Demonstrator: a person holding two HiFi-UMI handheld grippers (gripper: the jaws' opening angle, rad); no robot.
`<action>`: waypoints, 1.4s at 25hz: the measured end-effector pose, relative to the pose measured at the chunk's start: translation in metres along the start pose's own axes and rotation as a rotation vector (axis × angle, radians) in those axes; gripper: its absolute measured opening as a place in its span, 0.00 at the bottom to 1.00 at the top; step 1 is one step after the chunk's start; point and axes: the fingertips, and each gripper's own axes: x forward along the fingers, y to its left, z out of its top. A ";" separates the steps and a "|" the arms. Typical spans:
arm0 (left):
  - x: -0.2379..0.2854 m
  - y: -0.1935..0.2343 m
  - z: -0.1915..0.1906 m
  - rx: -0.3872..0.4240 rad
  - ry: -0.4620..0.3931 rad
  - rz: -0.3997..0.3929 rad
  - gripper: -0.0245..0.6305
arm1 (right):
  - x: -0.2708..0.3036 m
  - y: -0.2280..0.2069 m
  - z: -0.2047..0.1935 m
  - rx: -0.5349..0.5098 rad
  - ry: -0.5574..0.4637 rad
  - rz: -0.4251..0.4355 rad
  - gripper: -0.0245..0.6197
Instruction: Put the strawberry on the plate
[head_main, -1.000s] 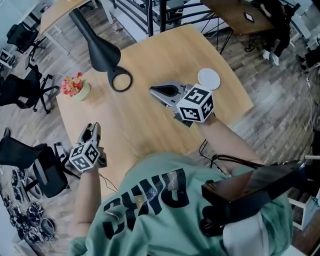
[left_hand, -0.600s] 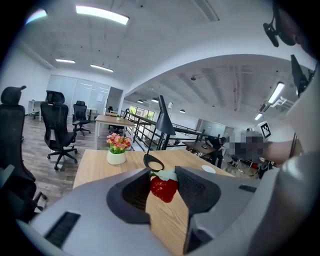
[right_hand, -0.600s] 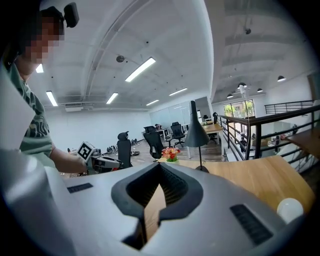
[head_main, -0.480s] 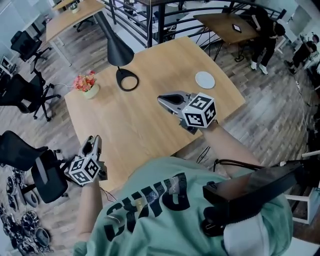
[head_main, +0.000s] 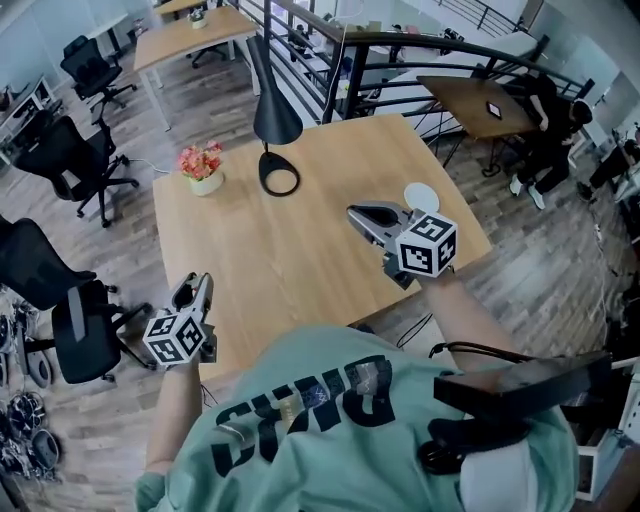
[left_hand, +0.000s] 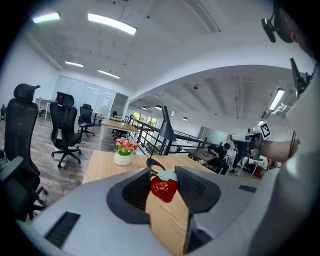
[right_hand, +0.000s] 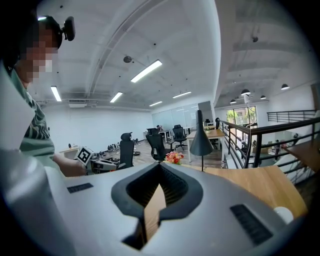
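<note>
A red strawberry (left_hand: 164, 188) with a pale green cap sits between the pads of my left gripper (left_hand: 163, 171), which is shut on it. In the head view the left gripper (head_main: 194, 287) hangs at the near left edge of the wooden table (head_main: 280, 260); the strawberry is hidden there. The small white plate (head_main: 421, 196) lies near the table's right edge and also shows as the plate (right_hand: 283, 214) low at the right in the right gripper view. My right gripper (head_main: 362, 214) hovers just left of the plate, shut and empty; its tips meet at the right gripper (right_hand: 160, 166).
A black desk lamp (head_main: 276, 112) with a ring base (head_main: 279, 180) stands at the table's far side. A pot of pink flowers (head_main: 204, 166) sits at the far left corner. Office chairs (head_main: 70, 165) stand on the floor to the left, a railing (head_main: 400, 50) behind.
The head view has swung, so the table sits lower and more centred. The right gripper seems a little nearer the plate. The left gripper keeps its hold at the table's edge.
</note>
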 end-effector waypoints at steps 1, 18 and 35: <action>0.002 -0.005 -0.001 -0.002 -0.001 0.000 0.27 | -0.003 -0.003 0.000 0.001 -0.003 0.004 0.05; 0.164 -0.282 -0.016 0.023 -0.017 -0.007 0.27 | -0.168 -0.220 -0.054 0.013 -0.014 0.124 0.05; 0.247 -0.368 -0.008 0.137 0.044 -0.094 0.27 | -0.204 -0.307 -0.059 0.057 -0.015 0.106 0.05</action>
